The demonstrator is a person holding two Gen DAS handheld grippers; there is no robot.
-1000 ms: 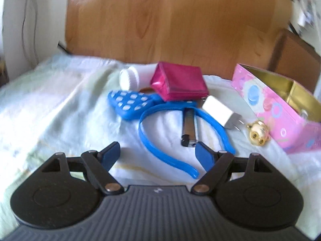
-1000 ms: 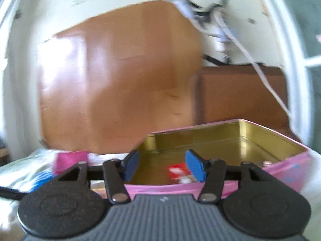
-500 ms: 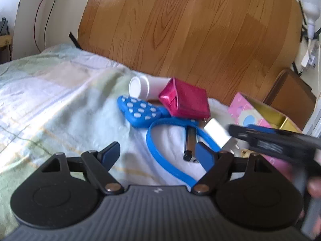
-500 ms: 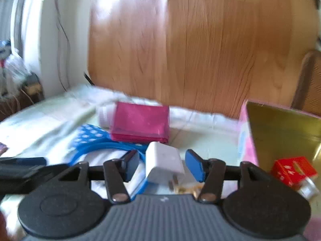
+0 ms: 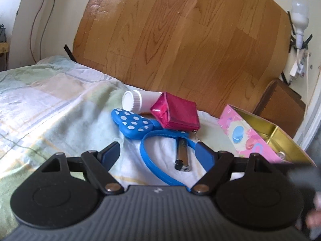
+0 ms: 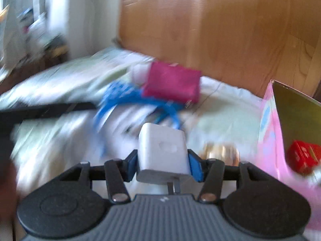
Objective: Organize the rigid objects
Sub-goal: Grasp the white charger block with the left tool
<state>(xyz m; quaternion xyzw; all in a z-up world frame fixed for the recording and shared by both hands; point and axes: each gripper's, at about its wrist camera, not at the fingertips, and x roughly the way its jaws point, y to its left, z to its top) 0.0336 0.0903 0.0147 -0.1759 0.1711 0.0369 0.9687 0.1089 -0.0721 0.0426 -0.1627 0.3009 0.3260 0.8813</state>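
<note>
My right gripper [image 6: 163, 166] has a white plug charger [image 6: 162, 152] between its blue pads; the jaws are closing and both pads touch its sides, prongs toward the camera. A pink tin [image 6: 268, 132] with a gold inside stands open at the right, holding a red box [image 6: 303, 156]. My left gripper [image 5: 157, 150] is open above a blue headband [image 5: 152, 162] and a lighter [image 5: 182, 156]. Behind these lie a blue dotted case [image 5: 133, 124], a magenta pouch [image 5: 176, 113] and a white bottle [image 5: 132, 101]. The pink tin [image 5: 250, 136] sits right of them.
Everything lies on a bed with a pale checked sheet [image 5: 50, 108]. A wooden headboard [image 5: 180, 40] rises behind and a brown cabinet [image 5: 280, 102] stands at the far right. A small gold object [image 6: 220, 152] rests on the sheet beside the tin.
My right gripper swung left from the tin to the white charger and closed around it. The charger no longer shows in the left wrist view, which turned slightly.
</note>
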